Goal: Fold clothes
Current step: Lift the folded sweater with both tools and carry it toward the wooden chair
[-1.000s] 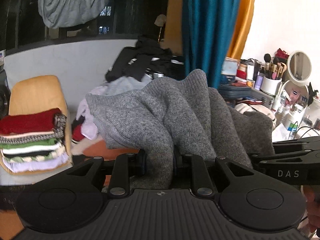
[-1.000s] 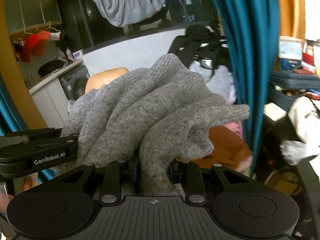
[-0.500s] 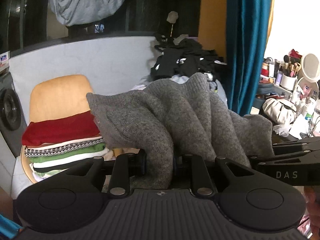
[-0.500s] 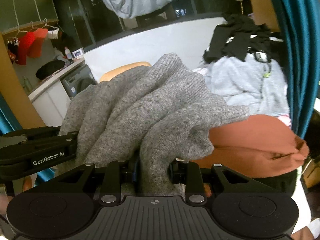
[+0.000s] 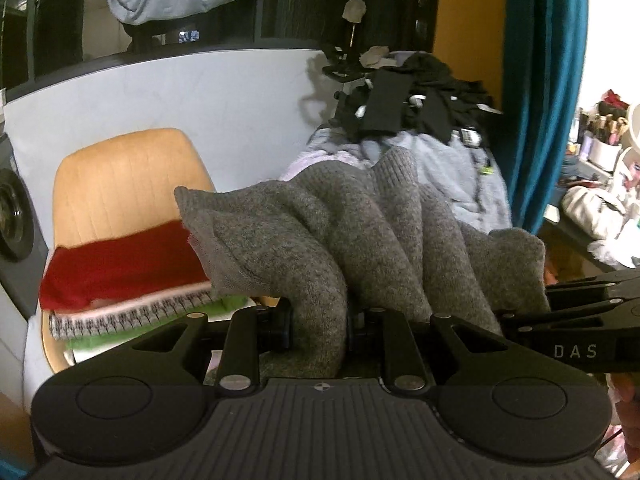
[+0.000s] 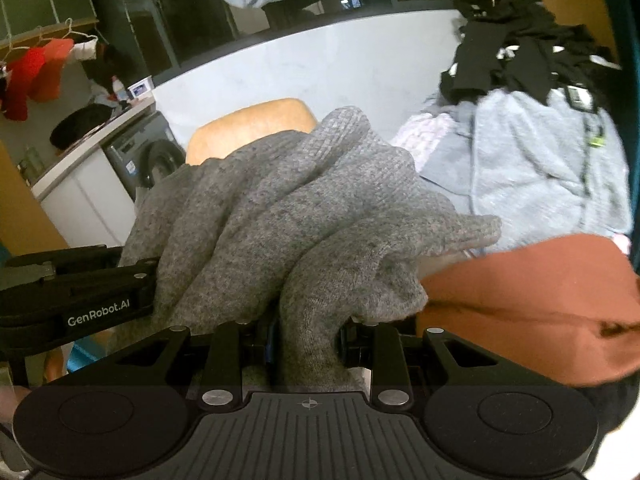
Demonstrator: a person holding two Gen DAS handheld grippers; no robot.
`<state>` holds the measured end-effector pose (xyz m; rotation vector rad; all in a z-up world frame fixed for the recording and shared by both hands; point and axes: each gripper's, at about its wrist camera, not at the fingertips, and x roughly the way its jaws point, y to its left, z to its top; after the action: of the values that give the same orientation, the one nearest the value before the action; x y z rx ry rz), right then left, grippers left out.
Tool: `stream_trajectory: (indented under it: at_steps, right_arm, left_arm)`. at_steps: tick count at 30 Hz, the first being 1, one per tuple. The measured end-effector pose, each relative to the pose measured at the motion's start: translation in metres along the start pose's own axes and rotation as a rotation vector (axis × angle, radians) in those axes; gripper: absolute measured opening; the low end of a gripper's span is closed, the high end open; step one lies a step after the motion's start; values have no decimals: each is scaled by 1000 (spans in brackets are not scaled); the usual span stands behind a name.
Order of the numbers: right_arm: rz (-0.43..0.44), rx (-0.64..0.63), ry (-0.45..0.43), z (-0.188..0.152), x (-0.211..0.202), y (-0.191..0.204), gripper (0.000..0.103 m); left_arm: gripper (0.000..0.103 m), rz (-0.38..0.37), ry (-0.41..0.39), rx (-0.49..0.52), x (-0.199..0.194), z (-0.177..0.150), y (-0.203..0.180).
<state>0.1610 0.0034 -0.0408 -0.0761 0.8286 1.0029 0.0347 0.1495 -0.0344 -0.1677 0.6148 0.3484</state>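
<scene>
Between both sets of fingers hung the grey sweater (image 5: 360,248), bunched in thick folds and carried in the air; left gripper (image 5: 318,320) and right gripper (image 6: 306,328) each pinched a wad of its knit, side by side, neither spread nor fully pressed together. Sweater sat in front of the chair (image 5: 120,176), whose seat held the stack of folded clothes (image 5: 132,292), red piece on top. Right of it lay the unfolded heap: pale blue fleece (image 6: 532,184), black garments (image 5: 416,100), rust-orange fabric (image 6: 532,308) nearest the right gripper.

Judgement on the step: transport of a folded bundle toward the stack. To do it well, keep both grips level and equally spaced so the folds do not slide apart; lower the bundle squarely over the red piece before letting go; release both sides together.

Versus one second earlier: both views swung left. Chair and stack moved from the left edge toward centre in the left view; teal curtain (image 5: 540,92) and the cluttered vanity slid to the right margin. Grips and sweater shape unchanged.
</scene>
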Motion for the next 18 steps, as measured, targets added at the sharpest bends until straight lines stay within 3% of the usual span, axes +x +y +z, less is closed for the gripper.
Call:
stream_trajectory:
  at_steps: [9,18]
  right_arm:
    - [49,-23,44,102,129,9,25]
    - [122,-119,104,166,248,59,25]
  left_arm:
    - [22,57,24,-17,84,69,100]
    - [22,129,43,-119,133,81,214]
